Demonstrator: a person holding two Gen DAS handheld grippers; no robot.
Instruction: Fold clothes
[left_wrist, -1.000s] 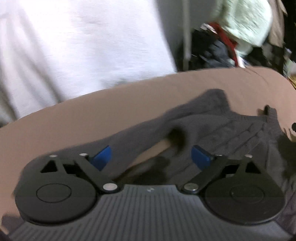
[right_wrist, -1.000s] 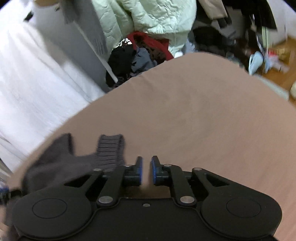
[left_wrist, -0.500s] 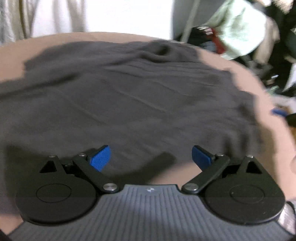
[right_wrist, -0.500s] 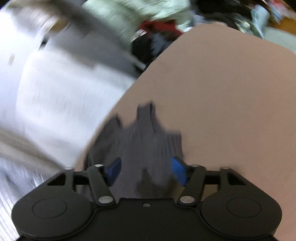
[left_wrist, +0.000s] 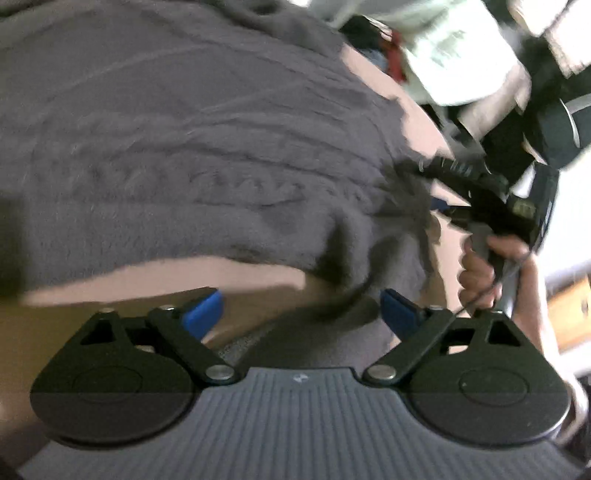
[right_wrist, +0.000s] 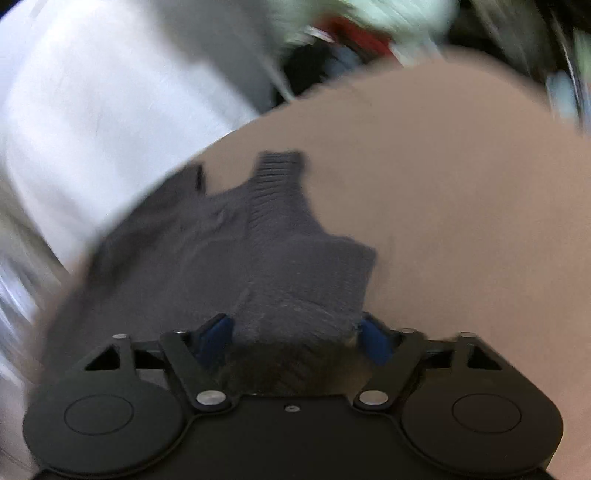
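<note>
A dark grey knitted sweater (left_wrist: 192, 155) lies spread on a tan surface (left_wrist: 155, 280). My left gripper (left_wrist: 301, 312) is open, its blue pads wide apart at the sweater's near edge, with a dark fold of knit between them. My right gripper (right_wrist: 295, 334) is open, and sweater fabric (right_wrist: 280, 266) bunches between its pads. A ribbed cuff (right_wrist: 277, 166) points away from it. In the left wrist view the right gripper (left_wrist: 476, 199) and the hand holding it sit at the sweater's right edge.
A pile of clothes, pale green, red and black, lies beyond the tan surface (right_wrist: 461, 177) at the back (right_wrist: 351, 33). White fabric (right_wrist: 110, 110) hangs at the left. Both views are motion-blurred.
My right gripper opened from shut and now straddles sweater fabric. My left gripper swung from the sweater's middle to its near right edge; the right gripper has come into its view.
</note>
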